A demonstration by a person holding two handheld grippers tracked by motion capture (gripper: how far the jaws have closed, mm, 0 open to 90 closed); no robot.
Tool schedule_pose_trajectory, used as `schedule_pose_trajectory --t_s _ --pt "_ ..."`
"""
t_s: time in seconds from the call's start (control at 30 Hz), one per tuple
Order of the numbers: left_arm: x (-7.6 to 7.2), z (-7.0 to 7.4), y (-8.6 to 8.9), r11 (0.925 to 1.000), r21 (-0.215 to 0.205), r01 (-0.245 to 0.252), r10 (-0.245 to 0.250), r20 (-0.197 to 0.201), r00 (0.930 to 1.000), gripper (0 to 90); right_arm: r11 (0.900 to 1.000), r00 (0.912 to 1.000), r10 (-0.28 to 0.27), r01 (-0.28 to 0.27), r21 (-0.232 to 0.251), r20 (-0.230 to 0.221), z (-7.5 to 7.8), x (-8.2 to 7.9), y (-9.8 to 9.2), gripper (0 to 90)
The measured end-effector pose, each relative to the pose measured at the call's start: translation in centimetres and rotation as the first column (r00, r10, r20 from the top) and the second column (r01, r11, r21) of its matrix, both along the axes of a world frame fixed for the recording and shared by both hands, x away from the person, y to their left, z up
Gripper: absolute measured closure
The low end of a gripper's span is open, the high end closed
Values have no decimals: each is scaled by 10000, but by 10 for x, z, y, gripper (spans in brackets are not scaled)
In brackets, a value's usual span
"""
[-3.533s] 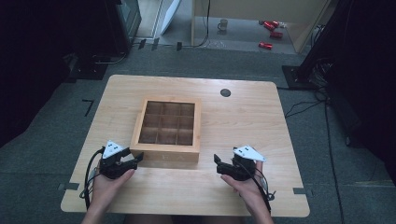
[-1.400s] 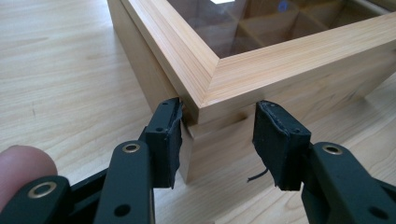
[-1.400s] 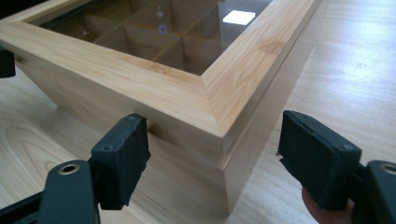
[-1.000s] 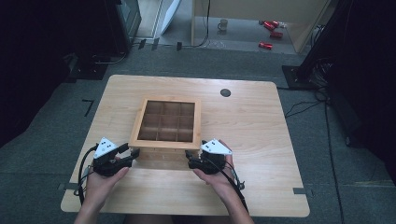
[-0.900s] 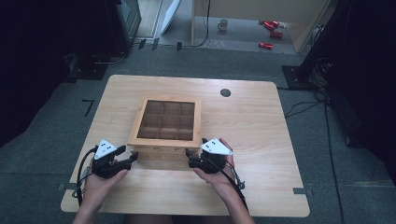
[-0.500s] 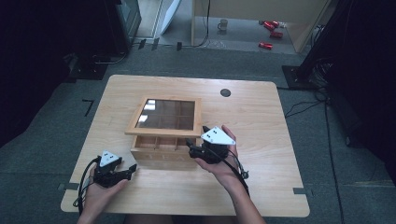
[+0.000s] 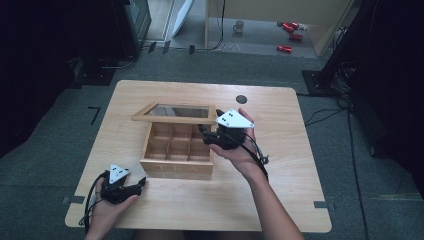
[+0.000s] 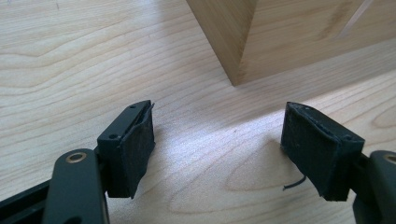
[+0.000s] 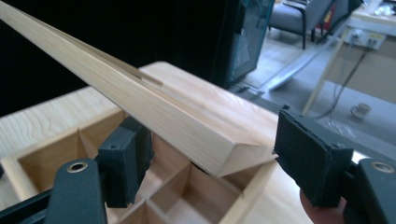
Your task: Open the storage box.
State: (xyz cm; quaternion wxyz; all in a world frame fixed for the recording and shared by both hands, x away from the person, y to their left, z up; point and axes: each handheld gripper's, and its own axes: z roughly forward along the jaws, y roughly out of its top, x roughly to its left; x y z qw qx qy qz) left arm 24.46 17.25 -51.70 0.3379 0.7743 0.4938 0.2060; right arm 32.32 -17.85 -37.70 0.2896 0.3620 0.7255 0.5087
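Near the middle of the wooden table (image 7: 280, 190) stood the compartmented wooden box (image 7: 176, 161), and its glass-paned lid (image 7: 175, 113) was already up off the front edge, hinged along the far side and tilted partway open, so the dividers inside lay exposed. By that look, the opening was roughly half done: the lid had not yet swung back past upright, and what remained was to carry it further over until it would rest open without support. The right gripper (image 7: 206, 135) sat at about three o'clock from the box's centre, at the lid's raised front right corner. In the right gripper view the lid's corner (image 9: 233, 154) lay between the two pads (image 9: 306, 156), with a visible gap on the outer side; the jaws had just closed a little, yet whether they truly clamped the wood or merely bore it up from beneath cannot be told. The left gripper (image 7: 141, 183) lay low at about seven o'clock from the box, close to the table's near edge and apart from the box. Its jaws had just been opening and stood released, with nothing between them; in the left gripper view the box's near corner (image 8: 238, 70) showed ahead at twelve o'clock, clear of both pads (image 8: 133, 149).
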Motion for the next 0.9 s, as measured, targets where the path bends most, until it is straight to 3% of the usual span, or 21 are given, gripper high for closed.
schedule_pose_trajectory --t_s 0.17,0.3,0.67,0.9 --pt "0 0 2 9998 -193 1 -2 -45 10000 264 9990 9985 445 -446 17 326 4 21 -1 339" --pt "1 0 3 9996 -268 -11 10 -62 10000 265 9975 9974 673 -678 218 252 6 32 -3 392" --pt "2 0 2 9994 -326 -90 88 -73 9999 271 9852 9932 1132 -1156 1264 261 7 67 -16 462" --pt "1 0 -2 9999 -4 -134 134 31 9999 290 9740 9891 1445 -1475 1721 297 9 92 -26 518"
